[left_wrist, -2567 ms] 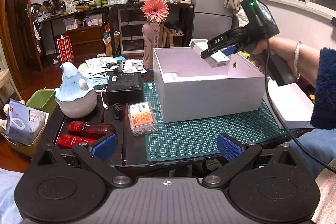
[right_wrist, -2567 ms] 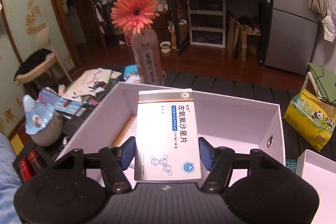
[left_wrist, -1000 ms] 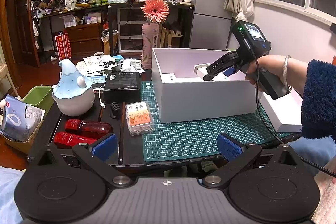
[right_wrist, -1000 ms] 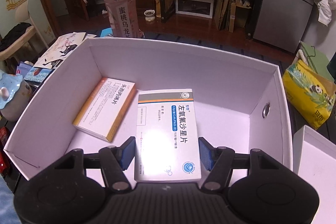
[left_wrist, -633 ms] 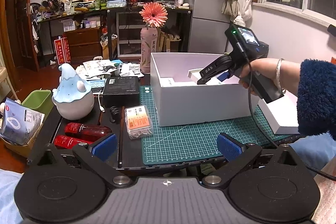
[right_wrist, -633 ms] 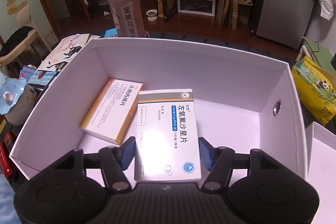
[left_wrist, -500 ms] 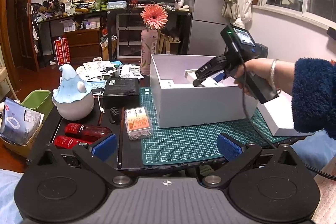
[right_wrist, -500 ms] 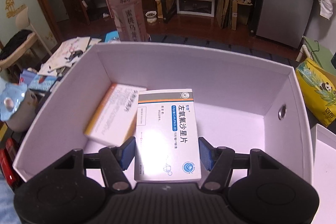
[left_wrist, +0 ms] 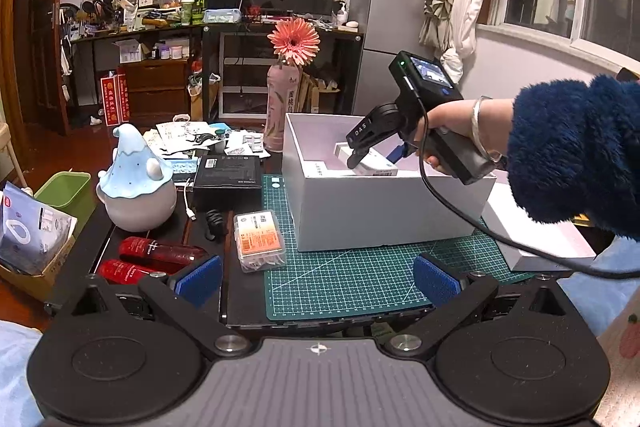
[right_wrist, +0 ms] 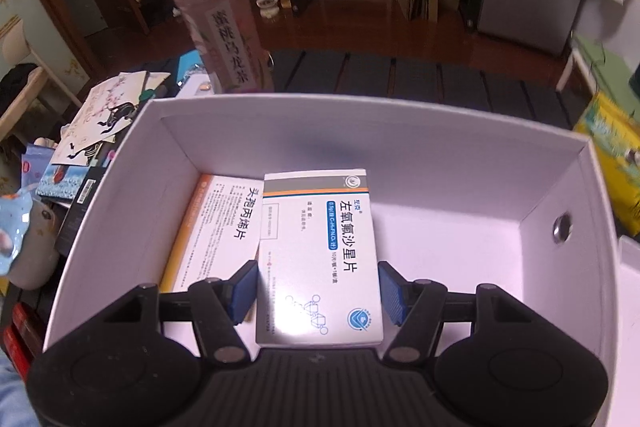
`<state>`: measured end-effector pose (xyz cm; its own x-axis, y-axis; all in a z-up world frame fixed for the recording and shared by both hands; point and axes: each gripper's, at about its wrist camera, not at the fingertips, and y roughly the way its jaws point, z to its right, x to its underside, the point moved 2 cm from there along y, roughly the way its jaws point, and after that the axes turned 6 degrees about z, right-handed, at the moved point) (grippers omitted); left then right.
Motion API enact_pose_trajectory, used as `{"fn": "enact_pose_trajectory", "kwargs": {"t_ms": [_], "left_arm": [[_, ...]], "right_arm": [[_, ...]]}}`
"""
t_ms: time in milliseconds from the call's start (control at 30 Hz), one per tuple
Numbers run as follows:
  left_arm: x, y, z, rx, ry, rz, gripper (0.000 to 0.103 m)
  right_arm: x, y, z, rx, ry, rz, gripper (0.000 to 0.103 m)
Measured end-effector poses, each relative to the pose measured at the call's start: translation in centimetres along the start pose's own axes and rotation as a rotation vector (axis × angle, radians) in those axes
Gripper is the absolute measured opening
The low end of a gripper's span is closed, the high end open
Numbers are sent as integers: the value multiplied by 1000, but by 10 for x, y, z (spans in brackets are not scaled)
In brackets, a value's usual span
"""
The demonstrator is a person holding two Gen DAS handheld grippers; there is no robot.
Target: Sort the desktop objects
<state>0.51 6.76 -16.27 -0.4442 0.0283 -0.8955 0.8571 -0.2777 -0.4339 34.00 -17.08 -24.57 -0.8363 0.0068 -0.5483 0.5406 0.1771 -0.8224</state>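
My right gripper [right_wrist: 318,289] is shut on a white and blue medicine box [right_wrist: 320,247], both blue pads pressed to its sides. It holds the box inside the open white carton [right_wrist: 120,187], just beside an orange-edged medicine box [right_wrist: 218,227] lying on the carton floor. In the left wrist view the right gripper [left_wrist: 372,151] dips over the carton's [left_wrist: 380,211] rim, held by a hand in a blue fleece sleeve. My left gripper [left_wrist: 318,281] hangs open near the desk's front edge over the green cutting mat [left_wrist: 360,279], nothing between its pads.
A clear case with an orange label [left_wrist: 259,239], two red bottles [left_wrist: 160,253], a blue-capped figurine [left_wrist: 136,183], a black box [left_wrist: 228,177] and a flower bottle [left_wrist: 282,115] stand left of the carton. The carton's lid [left_wrist: 536,231] lies to its right.
The right gripper carried the medicine box leftward inside the carton, closing up beside the orange-edged box. The left gripper has stayed put and open.
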Motion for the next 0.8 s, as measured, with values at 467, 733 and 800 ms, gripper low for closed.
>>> {"fn": "enact_pose_trajectory", "kwargs": {"t_ms": [467, 733, 800], "left_arm": [[0, 1, -2, 9, -11, -5, 103], [0, 2, -4, 12, -24, -11, 103], [0, 2, -5, 14, -29, -13, 103]], "right_arm": [[1, 29, 11, 42, 69, -131, 62], [-4, 38, 17, 62, 70, -162, 62], [-5, 42, 19, 62, 73, -173, 62]]}}
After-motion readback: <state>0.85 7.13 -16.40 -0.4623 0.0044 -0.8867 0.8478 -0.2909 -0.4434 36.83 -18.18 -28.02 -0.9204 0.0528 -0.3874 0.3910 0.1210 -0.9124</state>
